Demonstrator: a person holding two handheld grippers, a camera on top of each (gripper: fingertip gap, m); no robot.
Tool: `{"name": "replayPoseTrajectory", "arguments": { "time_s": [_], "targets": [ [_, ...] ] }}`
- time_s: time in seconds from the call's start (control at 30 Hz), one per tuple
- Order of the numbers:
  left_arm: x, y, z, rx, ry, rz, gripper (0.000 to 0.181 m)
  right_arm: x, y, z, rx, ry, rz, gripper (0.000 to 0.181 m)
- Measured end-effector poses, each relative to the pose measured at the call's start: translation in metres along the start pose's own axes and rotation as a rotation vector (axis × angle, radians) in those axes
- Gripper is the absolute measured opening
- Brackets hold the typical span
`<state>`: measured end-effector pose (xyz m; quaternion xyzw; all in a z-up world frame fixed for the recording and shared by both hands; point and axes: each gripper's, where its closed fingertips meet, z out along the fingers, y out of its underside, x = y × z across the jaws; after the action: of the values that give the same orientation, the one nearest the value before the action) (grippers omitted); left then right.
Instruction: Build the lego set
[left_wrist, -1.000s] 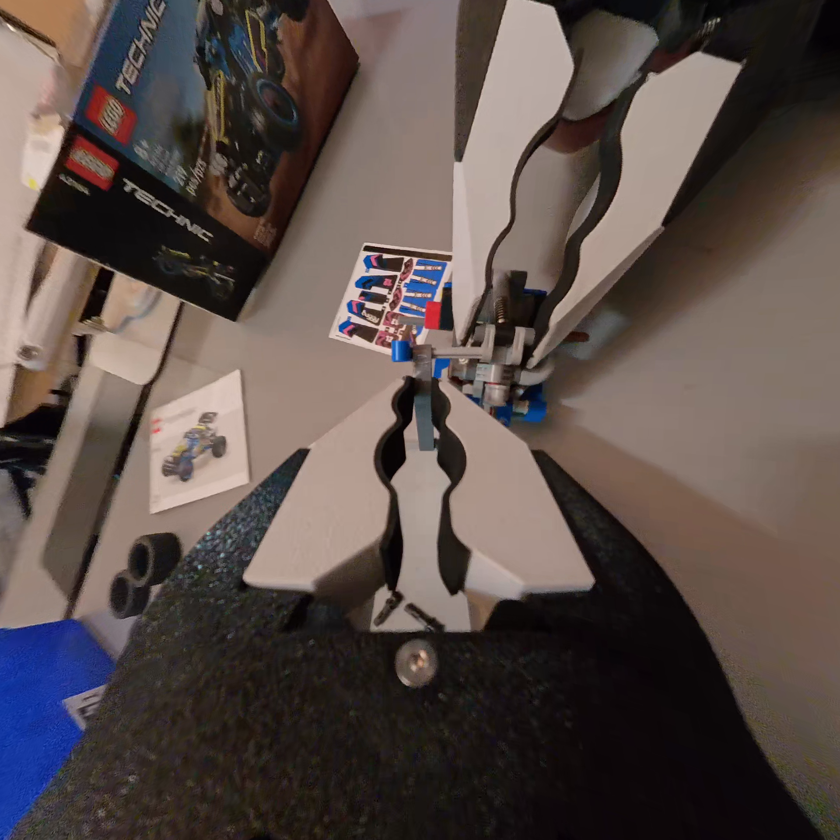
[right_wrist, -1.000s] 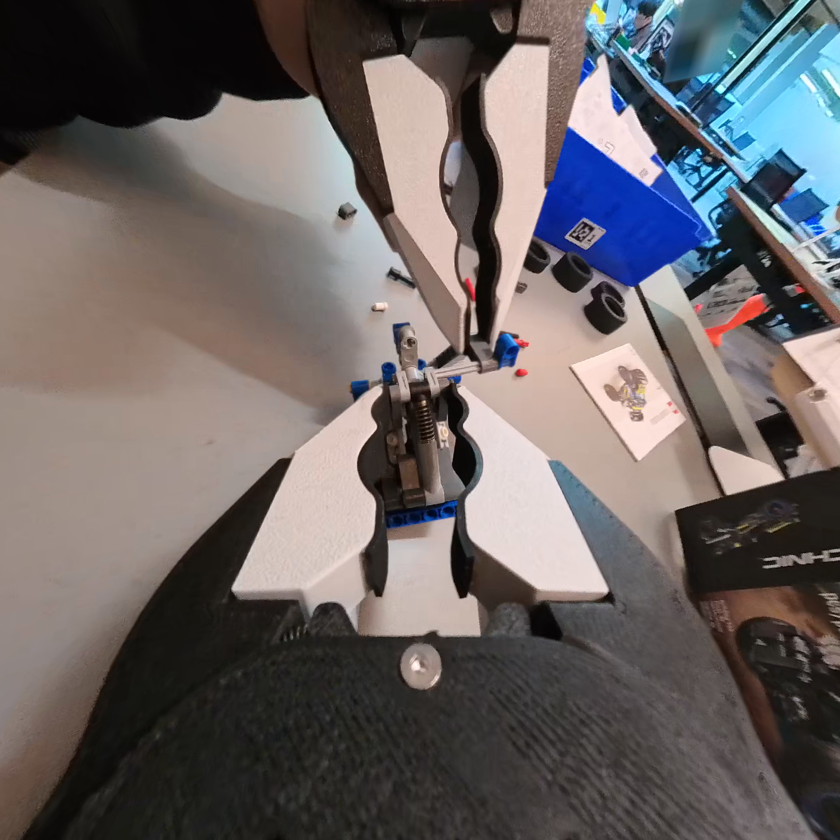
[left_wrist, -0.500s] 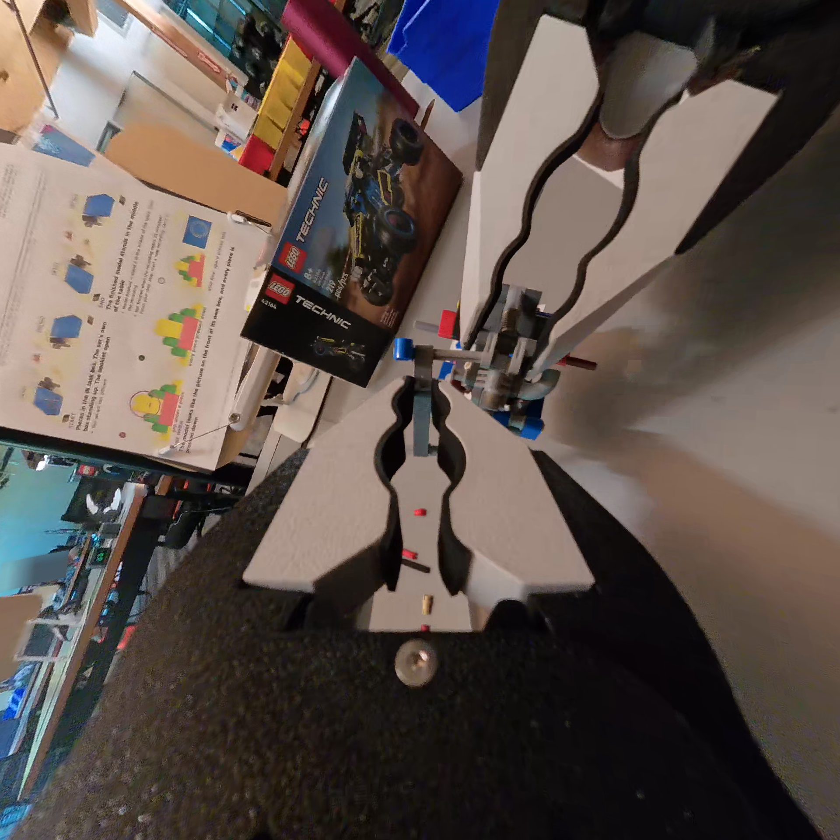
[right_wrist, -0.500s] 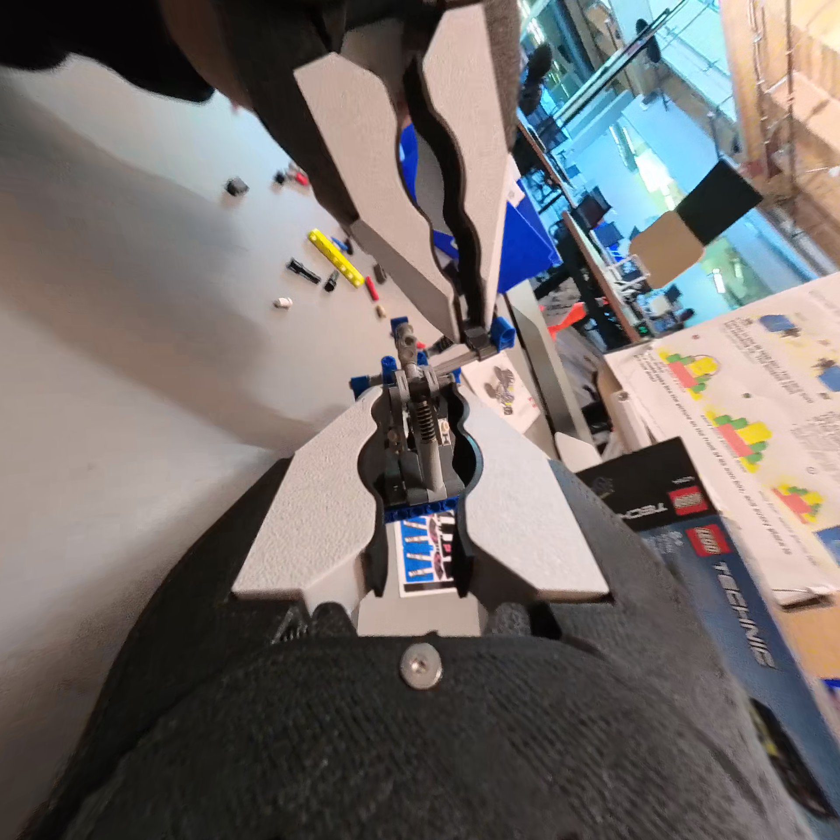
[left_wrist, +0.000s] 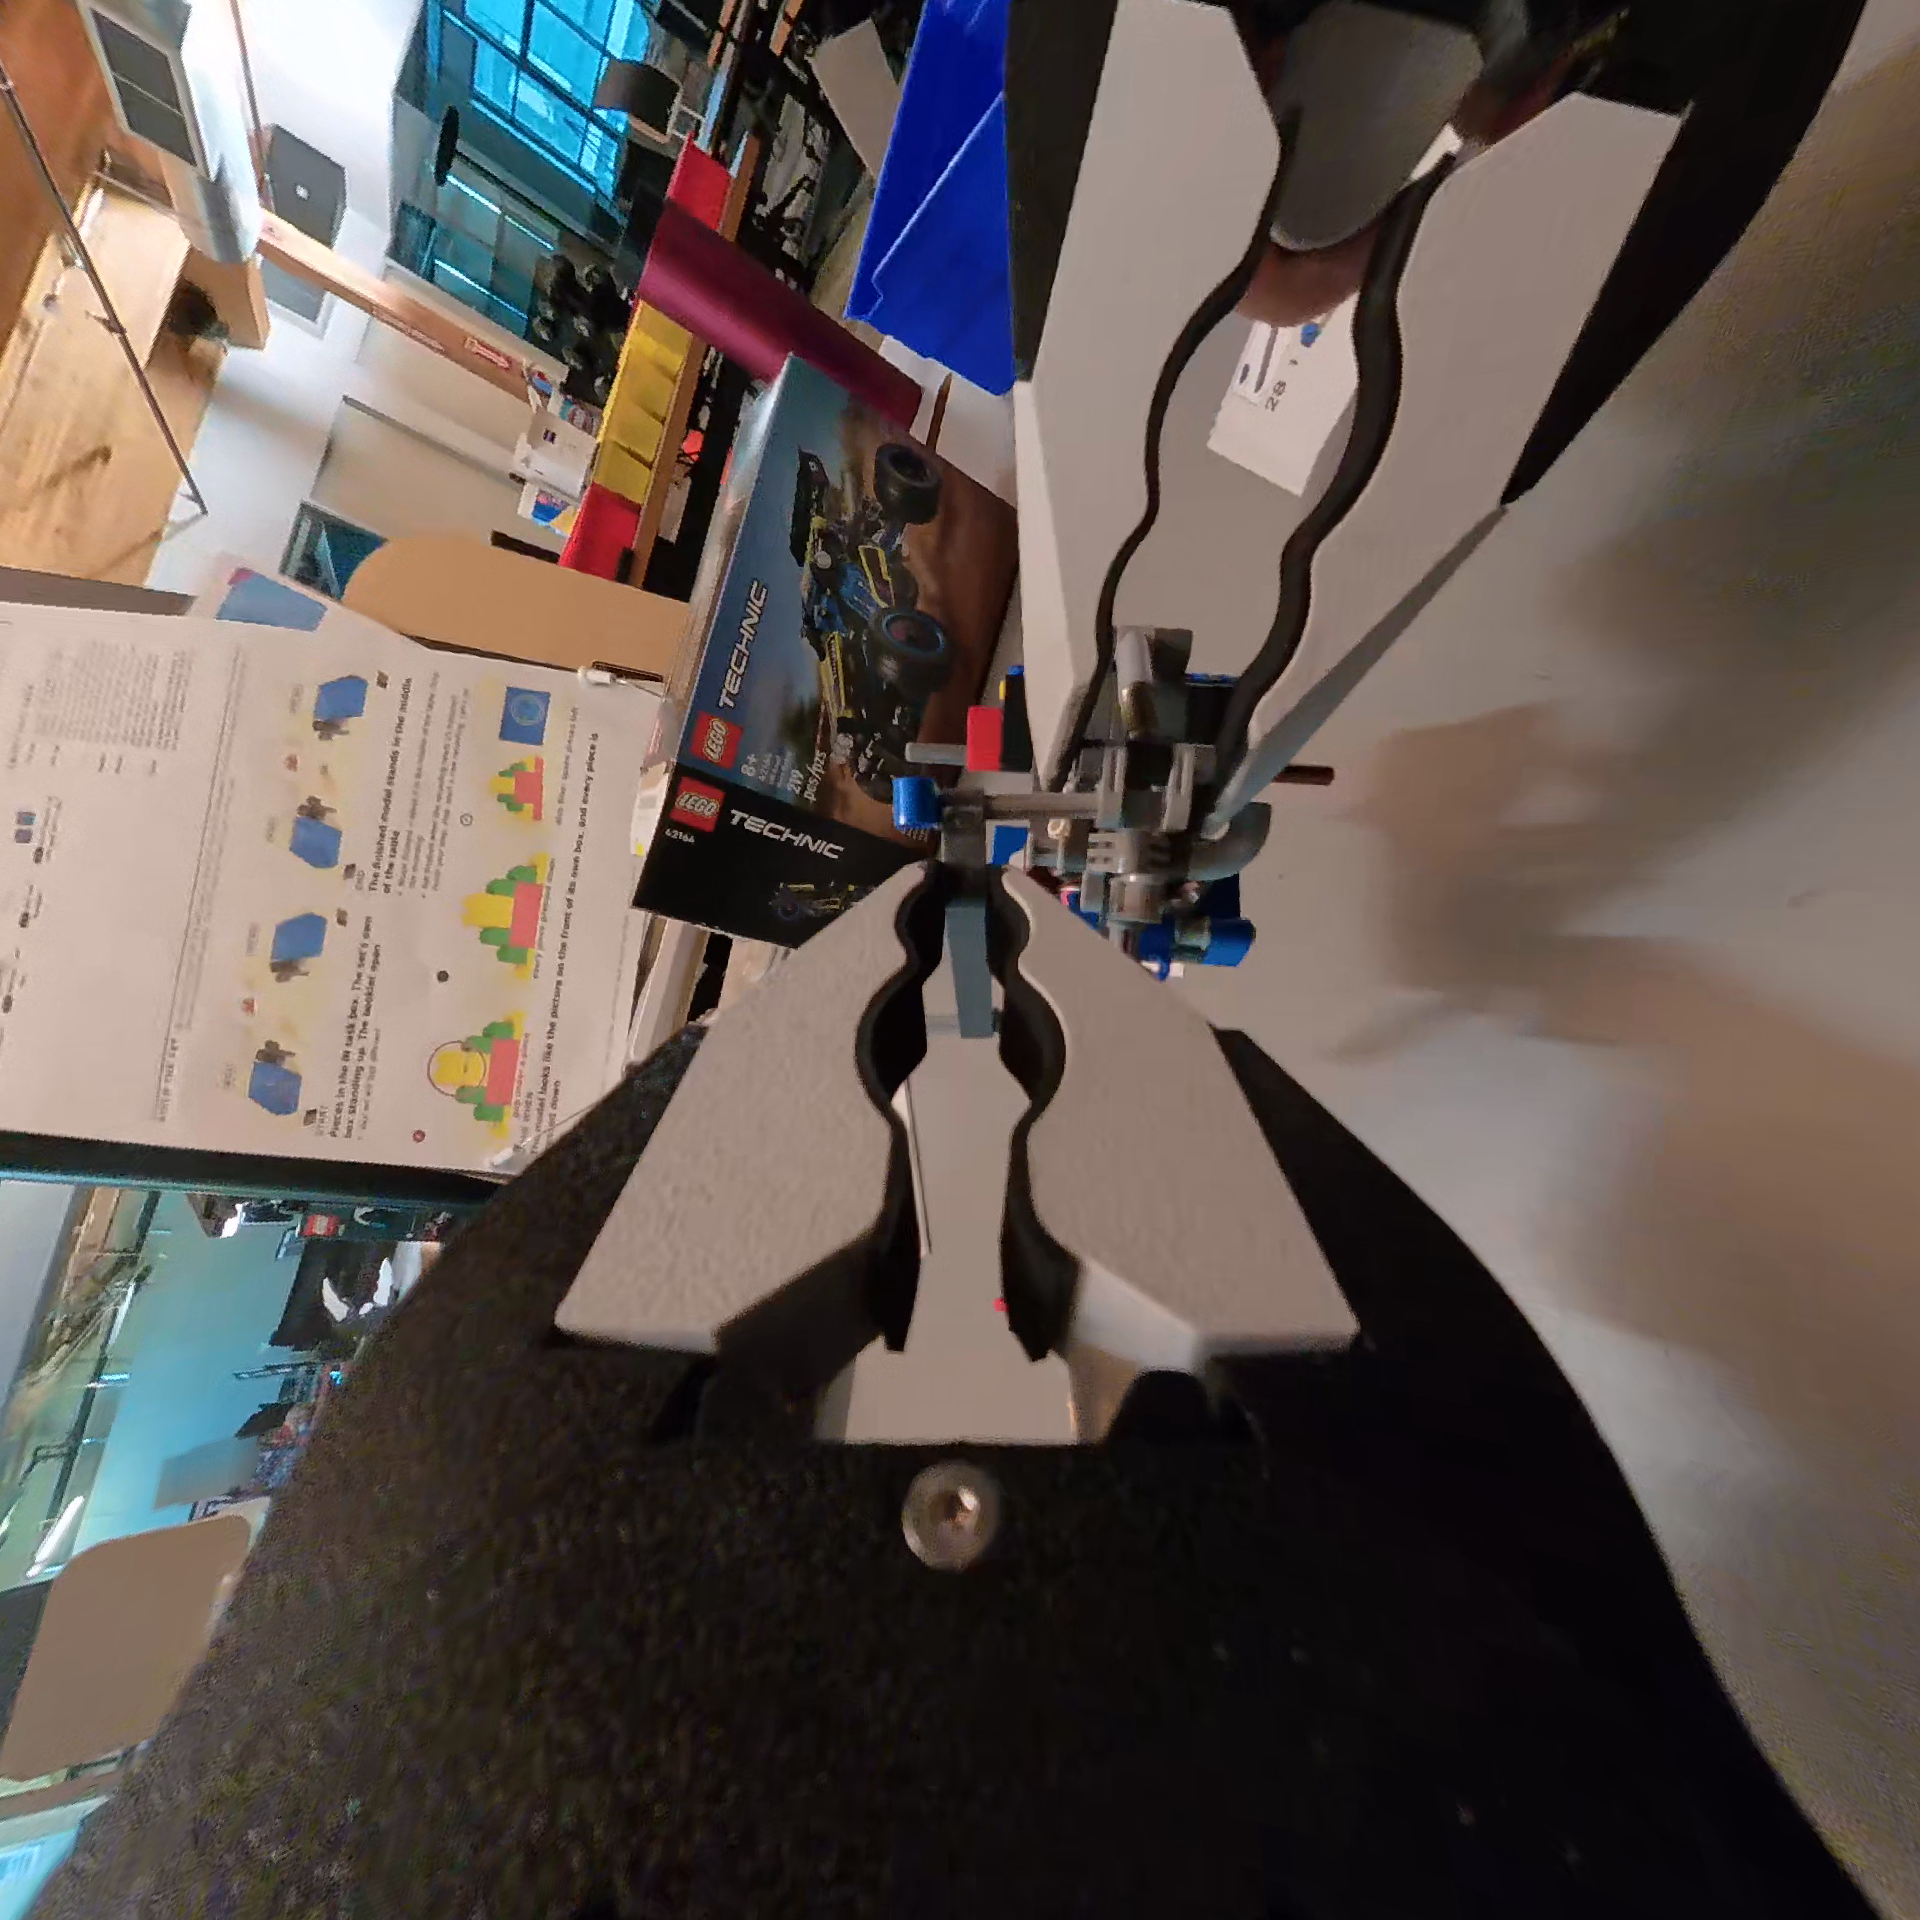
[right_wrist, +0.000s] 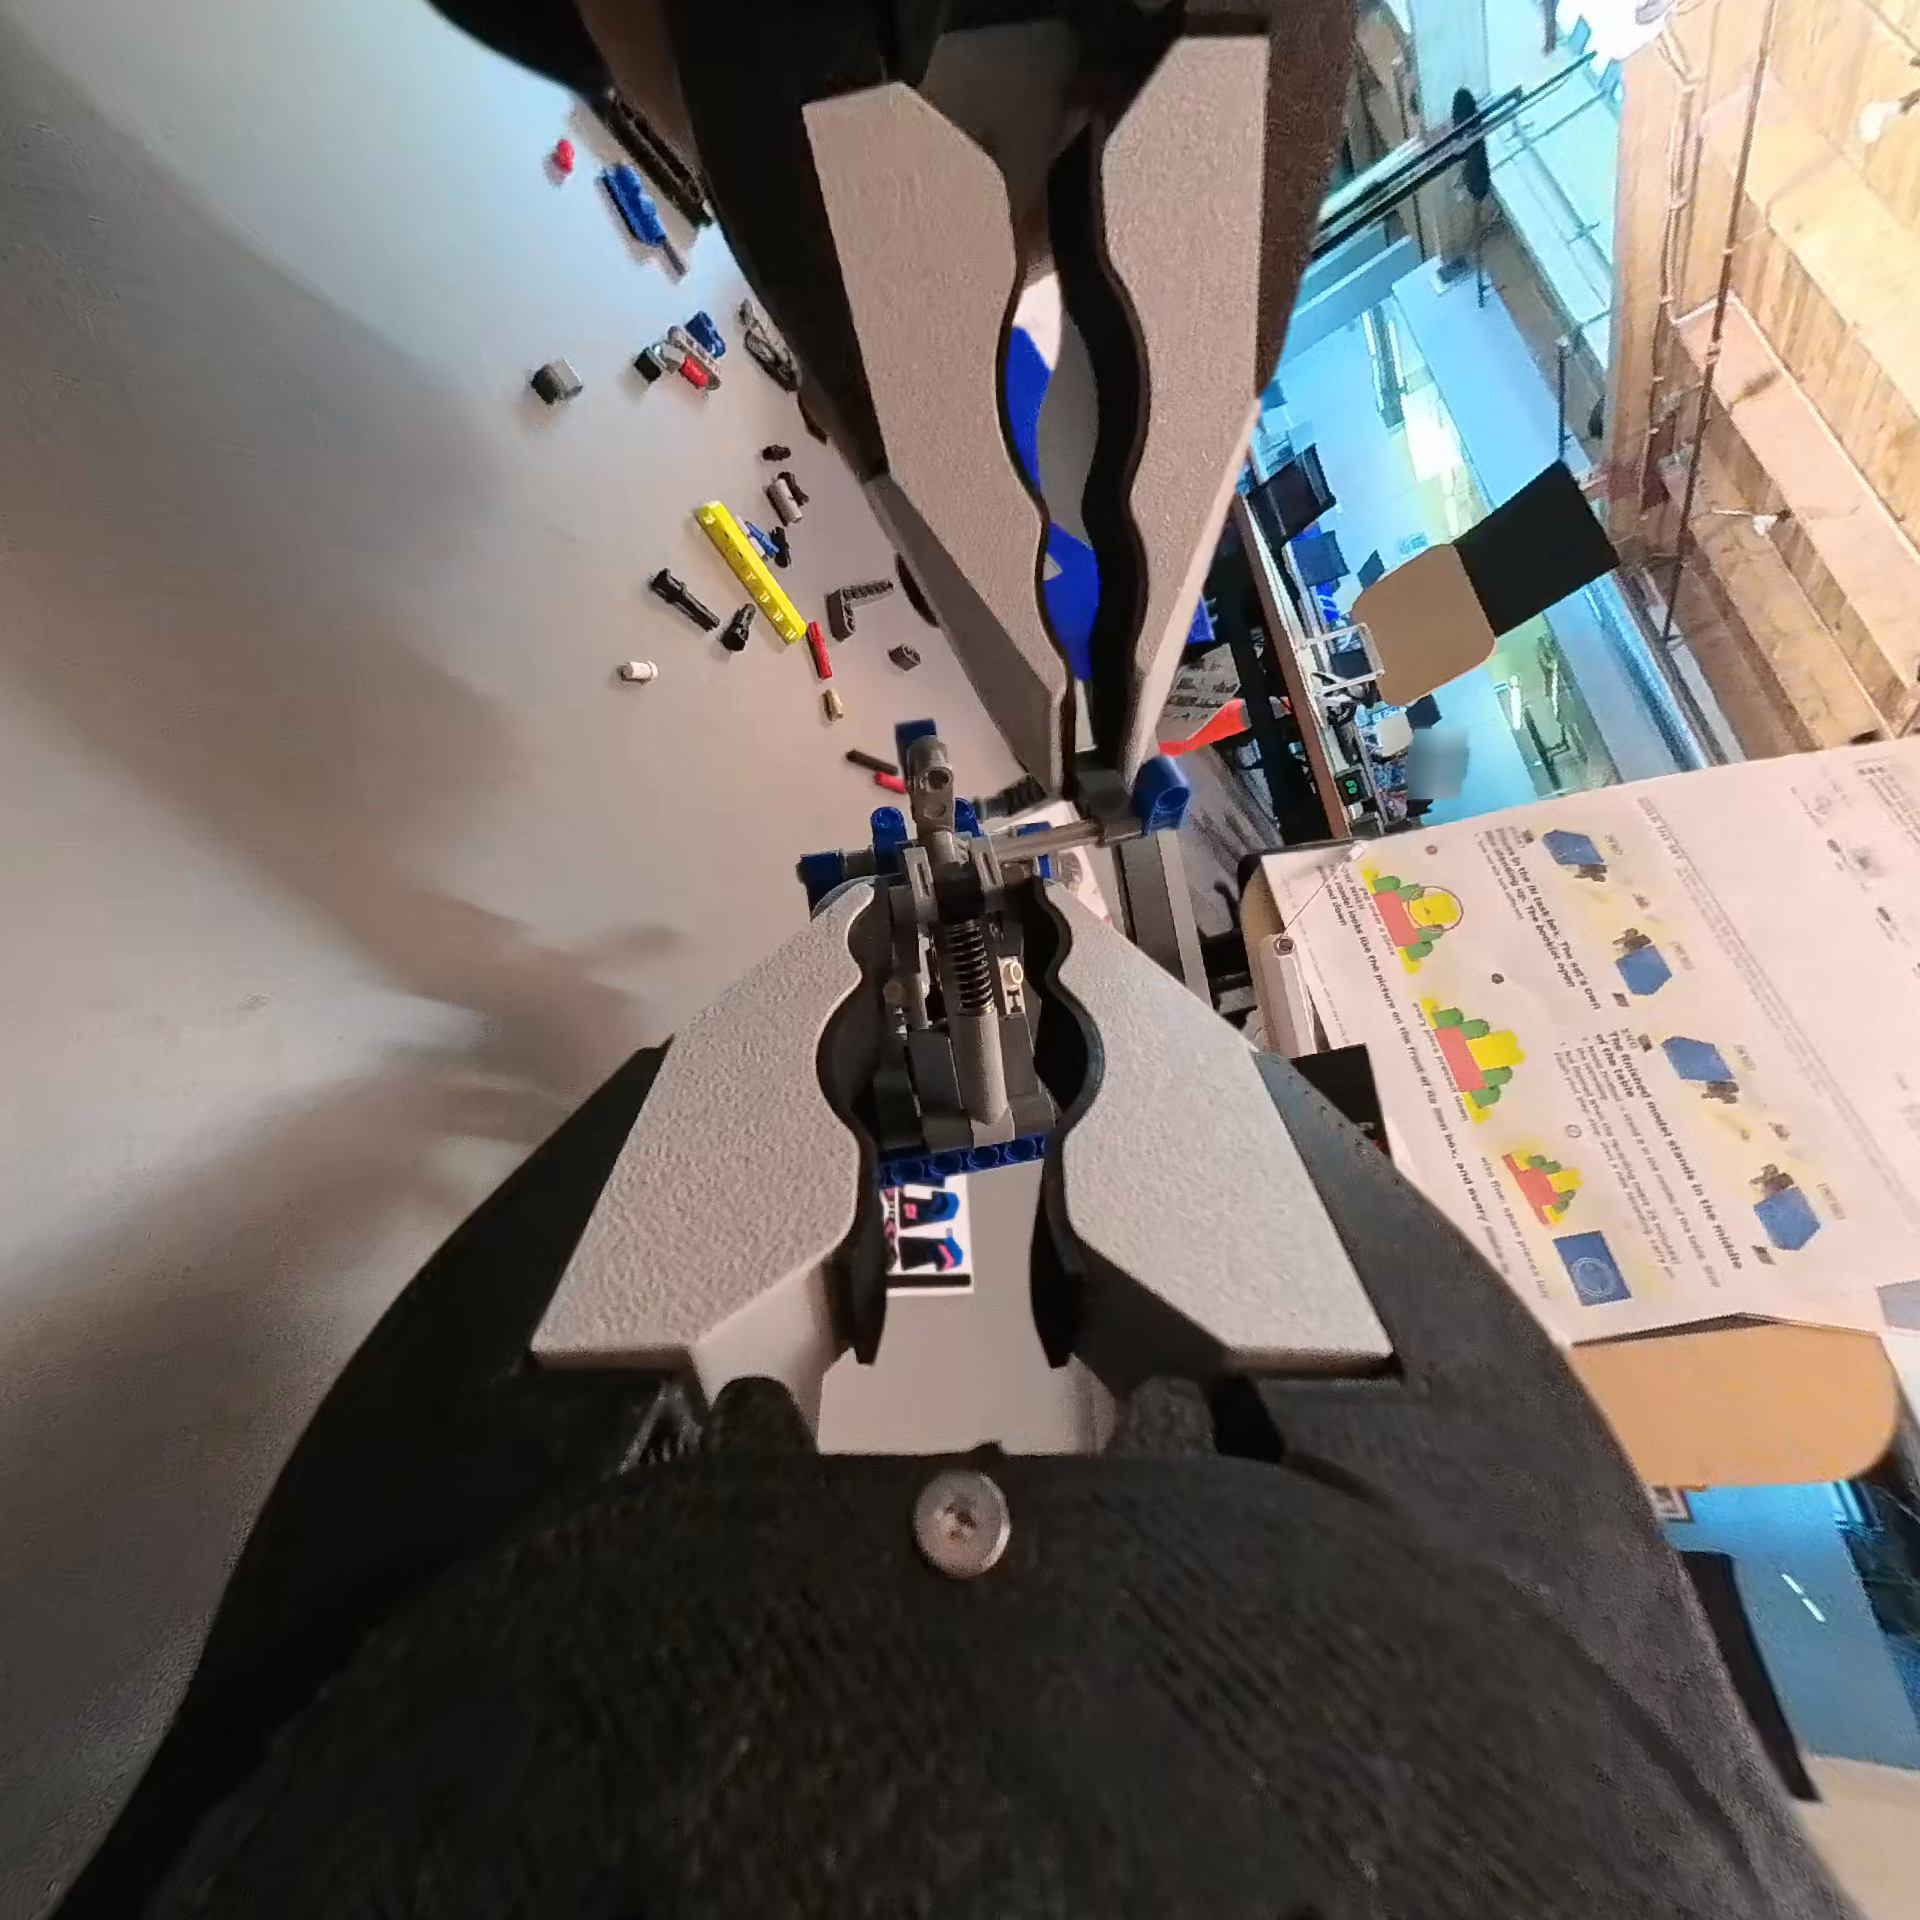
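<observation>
Left wrist view: left claw (left_wrist: 961, 914) grasping grey liftarm (left_wrist: 968, 966); right claw (right_wrist: 961, 997) clenched on chassis (right_wrist: 961, 1029). Both raised off table (right_wrist: 260, 727) since earlier; joining proceeds midair.

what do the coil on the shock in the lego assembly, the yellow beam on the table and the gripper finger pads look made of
Coil: looks like dark metal wire, with separate turns wound round the grey shock body, though plastic can't be ruled out.
Yellow beam: glossy moulded plastic, uniform colour, with a row of holes.
Finger pads: black and matte with wavy edges, probably rubber or foam, on grainy grey fingers that look 3D-printed.
</observation>
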<state>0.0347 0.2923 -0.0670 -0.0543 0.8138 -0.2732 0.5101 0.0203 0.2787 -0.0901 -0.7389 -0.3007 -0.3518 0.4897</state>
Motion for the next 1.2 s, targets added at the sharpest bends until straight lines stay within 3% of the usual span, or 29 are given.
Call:
{"name": "replayPoseTrajectory", "arguments": {
  "time_s": [0.1,0.27,0.37,0.43,0.53,0.7,0.83,0.97,1.03,1.2],
  "targets": [
    [-0.001,-0.006,-0.001,-0.009,0.006,0.021,0.004,0.001,-0.002,-0.004,-0.021,-0.017,-0.002,0.023],
    [-0.004,-0.016,-0.006,0.003,-0.01,0.051,0.004,0.007,-0.01,-0.014,0.046,-0.055,0.178,0.023],
    [-0.003,-0.013,-0.001,-0.008,0.02,0.016,0.004,0.007,-0.006,-0.013,-0.009,-0.031,0.115,0.023],
    [0.0,-0.011,0.003,-0.036,0.015,0.091,0.004,0.003,0.0,-0.009,-0.072,-0.035,0.058,0.023],
    [0.003,-0.012,0.006,-0.049,0.032,0.145,0.004,0.0,0.004,-0.009,-0.031,-0.058,0.155,0.023],
    [0.008,-0.007,0.017,-0.068,0.112,0.018,0.004,-0.002,0.016,-0.009,-0.154,-0.035,0.043,0.023],
    [0.005,-0.009,0.02,-0.075,0.068,0.217,0.004,0.002,0.019,-0.01,-0.158,-0.023,0.067,0.023],
    [0.005,-0.01,0.021,-0.023,0.129,0.023,0.004,0.004,0.02,-0.01,-0.124,-0.016,0.106,0.023],
    [0.003,-0.01,0.021,-0.029,0.116,0.077,0.004,0.005,0.02,-0.009,-0.172,-0.002,0.025,0.022],
    [0.006,-0.016,0.019,-0.025,0.103,0.158,0.004,0.011,0.017,-0.013,-0.091,-0.019,0.175,0.023]
  ]
}}
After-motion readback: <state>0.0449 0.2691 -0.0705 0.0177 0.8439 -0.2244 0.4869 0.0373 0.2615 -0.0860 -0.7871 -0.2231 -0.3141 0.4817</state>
